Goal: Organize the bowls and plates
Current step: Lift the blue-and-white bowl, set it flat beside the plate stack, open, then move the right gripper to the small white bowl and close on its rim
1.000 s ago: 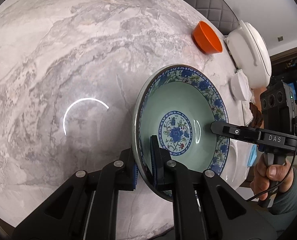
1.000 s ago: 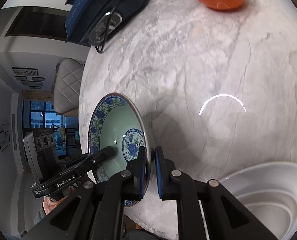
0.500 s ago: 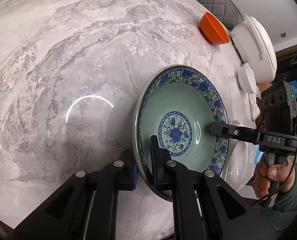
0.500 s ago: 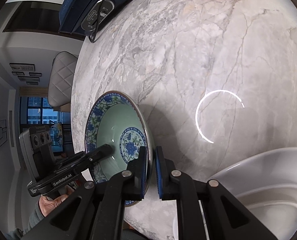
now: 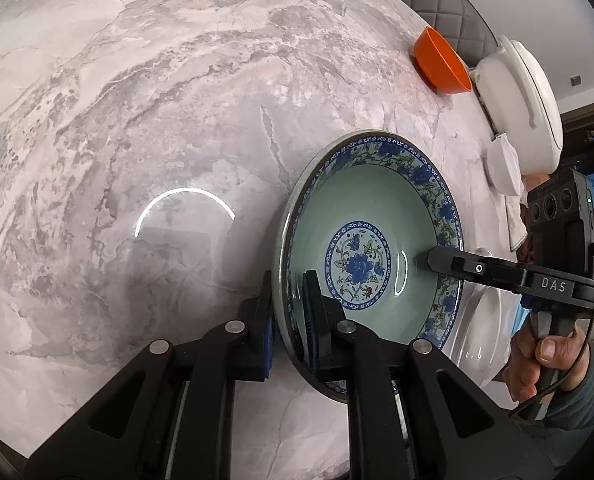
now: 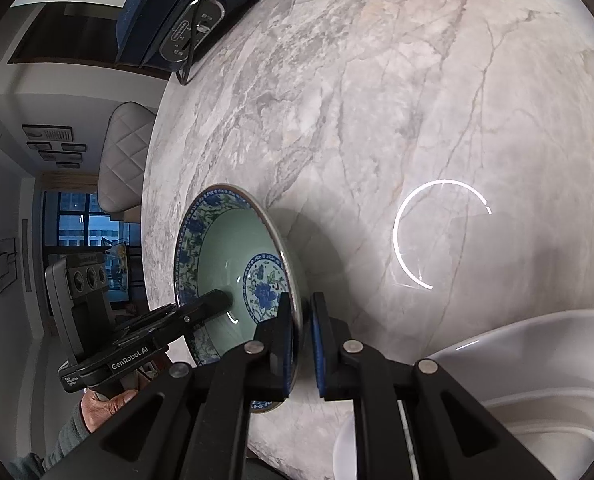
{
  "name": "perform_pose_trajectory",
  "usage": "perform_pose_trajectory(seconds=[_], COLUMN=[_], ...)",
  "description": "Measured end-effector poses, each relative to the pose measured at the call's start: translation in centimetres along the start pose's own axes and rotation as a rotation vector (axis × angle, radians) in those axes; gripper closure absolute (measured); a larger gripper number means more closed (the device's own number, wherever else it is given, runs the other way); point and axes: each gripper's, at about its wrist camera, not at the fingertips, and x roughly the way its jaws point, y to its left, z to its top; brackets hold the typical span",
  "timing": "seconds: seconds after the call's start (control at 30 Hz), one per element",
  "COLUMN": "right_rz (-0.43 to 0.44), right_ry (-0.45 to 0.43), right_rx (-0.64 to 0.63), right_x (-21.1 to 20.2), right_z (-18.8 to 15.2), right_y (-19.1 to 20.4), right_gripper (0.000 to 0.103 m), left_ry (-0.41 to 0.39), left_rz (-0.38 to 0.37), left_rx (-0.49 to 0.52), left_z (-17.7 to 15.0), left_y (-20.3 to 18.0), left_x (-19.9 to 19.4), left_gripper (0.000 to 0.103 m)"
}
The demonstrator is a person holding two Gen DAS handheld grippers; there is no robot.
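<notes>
A green bowl with a blue floral rim (image 5: 377, 216) is held above the marble table (image 5: 137, 120) by both grippers. My left gripper (image 5: 291, 328) is shut on its near rim, one finger inside and one outside. My right gripper (image 6: 301, 344) is shut on the opposite rim of the same bowl (image 6: 225, 248). In the left wrist view the right gripper's finger (image 5: 477, 270) reaches into the bowl from the right. An orange bowl (image 5: 441, 64) sits at the far edge. A white plate (image 5: 481, 328) lies under the bowl's right side.
A large white lidded dish (image 5: 525, 104) and a small white dish (image 5: 505, 164) stand at the right edge. A white bowl (image 6: 537, 380) sits at lower right in the right wrist view. A dark blue appliance with a cord (image 6: 193, 12) is at the far side. Grey chairs stand behind.
Both grippers and the bowl have shifted together across the table toward the white dishes; the orange bowl has slid further out of the right wrist view. The grips are unchanged.
</notes>
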Motion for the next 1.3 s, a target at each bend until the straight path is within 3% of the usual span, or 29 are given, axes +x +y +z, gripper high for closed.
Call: perform_pose_trajectory(seconds=[0.03, 0.07, 0.1, 0.13, 0.2, 0.27, 0.37, 0.63, 0.77, 0.97, 1.2, 1.3], right_rz=[-0.002, -0.001, 0.006, 0.011, 0.026, 0.044, 0.095, 0.122, 0.104, 0.079, 0.066, 0.052], right_ry=[-0.001, -0.006, -0.019, -0.033, -0.057, -0.087, -0.165, -0.362, -0.456, -0.577, -0.625, -0.627], right_rx=[0.004, 0.01, 0.013, 0.016, 0.023, 0.041, 0.073, 0.2, 0.252, 0.328, 0.384, 0.399], right_x=[0.0, -0.2, -0.5, -0.9, -1.8, -3.1, -6.0, -14.9, -19.3, -24.3, -27.2, -27.3], right_z=[0.0, -0.1, -0.1, -0.1, -0.2, -0.2, -0.4, -0.8, -1.2, -1.6, -1.1, -0.6], right_y=[0.0, 0.0, 0.0, -0.1, 0.0, 0.1, -0.5, -5.6, -8.7, -13.3, -17.2, -18.3], right_gripper=[0.077, 0.063, 0.056, 0.049, 0.046, 0.036, 0.028, 0.025, 0.025, 0.025, 0.025, 0.025], left_ry=[-0.005, -0.015, -0.03, -0.044, -0.063, -0.086, -0.152, -0.27, -0.238, -0.155, -0.071, -0.017], left_rz=[0.001, 0.0, 0.008, 0.013, 0.01, 0.021, 0.001, -0.068, -0.067, -0.083, -0.104, -0.078], left_rx=[-0.011, -0.021, -0.032, -0.044, -0.068, -0.093, -0.088, 0.122, 0.208, 0.246, 0.312, 0.375], left_z=[-0.1, -0.1, -0.3, -0.4, -0.5, -0.3, 0.9, 7.8, 11.1, 13.6, 14.8, 15.2], left_y=[0.2, 0.4, 0.6, 0.9, 1.4, 1.6, 0.8, -6.6, -10.8, -16.3, -22.3, -25.7], left_x=[-0.3, -0.7, -1.2, -1.9, -3.1, -4.5, -7.0, -10.9, -10.5, -8.0, -3.8, -1.0], left_gripper=[0.074, 0.045, 0.019, 0.015, 0.015, 0.015, 0.005, 0.002, 0.002, 0.002, 0.002, 0.002])
